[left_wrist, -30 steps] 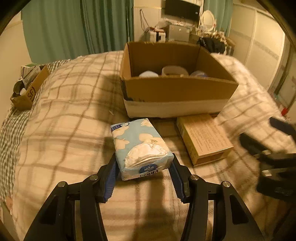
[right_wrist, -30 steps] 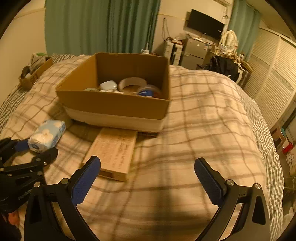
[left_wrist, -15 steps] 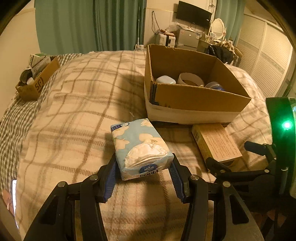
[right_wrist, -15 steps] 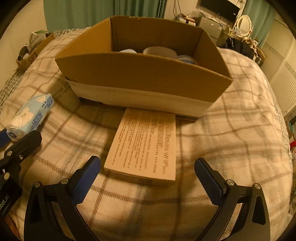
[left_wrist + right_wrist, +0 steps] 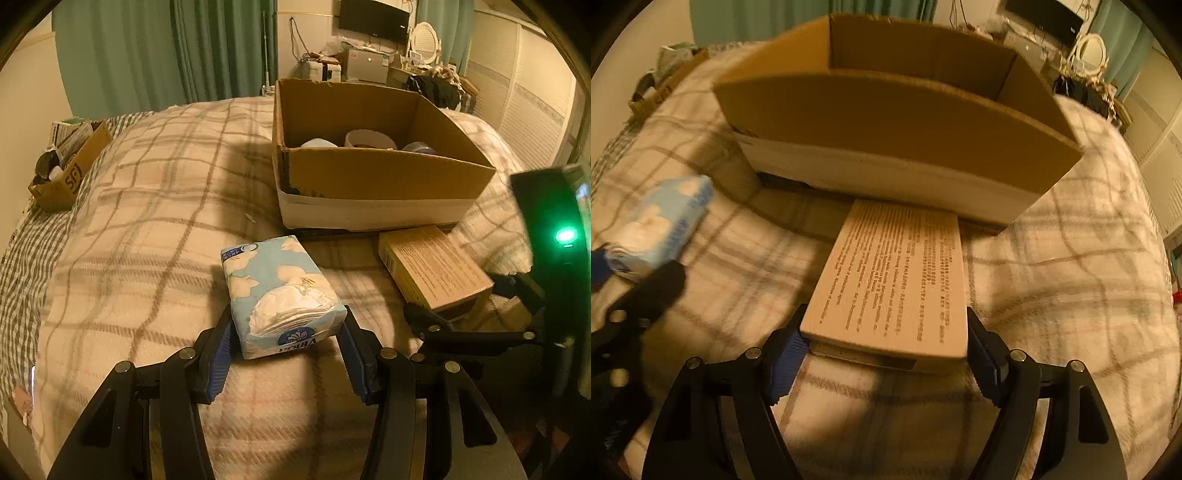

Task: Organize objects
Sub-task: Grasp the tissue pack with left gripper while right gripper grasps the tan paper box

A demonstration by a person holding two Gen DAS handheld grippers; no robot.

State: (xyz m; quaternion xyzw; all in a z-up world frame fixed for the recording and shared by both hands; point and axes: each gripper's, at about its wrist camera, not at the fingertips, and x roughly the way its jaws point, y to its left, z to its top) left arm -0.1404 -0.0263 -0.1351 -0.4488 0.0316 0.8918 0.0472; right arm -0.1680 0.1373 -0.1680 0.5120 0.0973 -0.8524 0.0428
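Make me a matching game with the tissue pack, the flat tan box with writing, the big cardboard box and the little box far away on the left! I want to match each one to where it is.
Things:
1. tissue pack
2. flat tan box
3. big cardboard box
4. little box

Places:
A. at the bed's far left edge
B. between the left gripper's jaws
C. on the blanket, with tape rolls inside
D. between the right gripper's closing jaws

Pairs: 1-B, 2-D, 3-C, 4-A
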